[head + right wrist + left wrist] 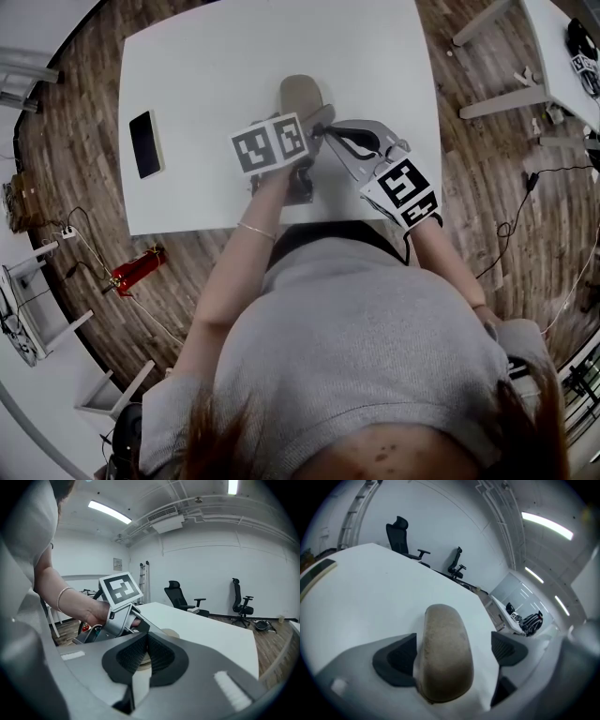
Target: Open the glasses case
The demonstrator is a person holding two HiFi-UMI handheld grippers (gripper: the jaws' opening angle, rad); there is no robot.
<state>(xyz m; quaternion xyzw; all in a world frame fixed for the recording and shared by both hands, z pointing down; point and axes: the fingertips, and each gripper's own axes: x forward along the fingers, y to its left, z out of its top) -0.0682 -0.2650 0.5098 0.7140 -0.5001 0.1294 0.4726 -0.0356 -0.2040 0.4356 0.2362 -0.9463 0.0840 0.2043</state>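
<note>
At the far left of the white table [216, 75] a dark phone [146, 142] lay well apart from my work; I think it had no part in the task. Near the middle of the table lay the glasses case [302, 92], beige and rounded, with its long side pointing away from me, and as far as I could see it was not yet opened. My left claw [452, 657] stood with its jaws spread as wide as they go, one on each side of the near end of the case. The right pad [508, 648] was clearly apart from it, so nothing was gripped. I judged this width was needed to fit across the case and steady it. To the right, my right claw [146, 656] waited near, fully closed and empty, probably so its narrow tip could lift the lid.
</note>
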